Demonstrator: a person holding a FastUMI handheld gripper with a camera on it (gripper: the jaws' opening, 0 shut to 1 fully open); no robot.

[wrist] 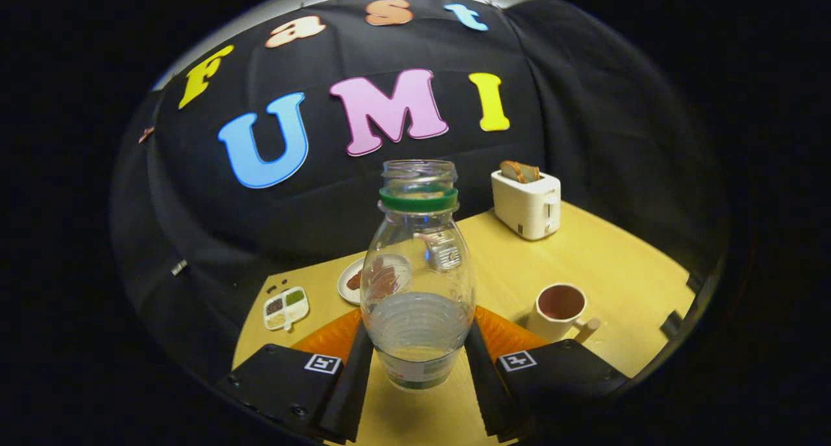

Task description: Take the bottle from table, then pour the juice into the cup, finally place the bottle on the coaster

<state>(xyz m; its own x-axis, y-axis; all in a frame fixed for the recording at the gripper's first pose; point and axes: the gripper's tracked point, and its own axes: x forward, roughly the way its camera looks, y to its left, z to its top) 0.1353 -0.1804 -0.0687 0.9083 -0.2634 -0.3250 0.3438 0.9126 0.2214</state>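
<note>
The bottle [417, 271] stood upright between the two fingers, and it was lifted, because its bottom hung above the yellow surface [617, 284]. It was made of clear plastic, had a green ring [419, 200] around the neck and no cap on its open mouth, and some pale liquid filled its lower part. The gripper [419, 368] was clenched on the bottle: the left finger [350, 381] pressed on one side of the lower body and the right finger [483, 381] pressed on the other side. Just behind the fingers, low at both sides of the bottle, an orange coaster [503, 332] was lying on the surface. To the right of the bottle, near the right finger, there was a cream cup [558, 311] with a handle, and its inside was dark pink. Behind the bottle a white plate [350, 280] with some brown food was partly hidden by it. Further left was a small white tray [285, 308] with several compartments, holding green and brown things. At the far side of the surface, beyond the cup, a white toaster [527, 202] was standing with a slice of bread [519, 171] in it.
</note>
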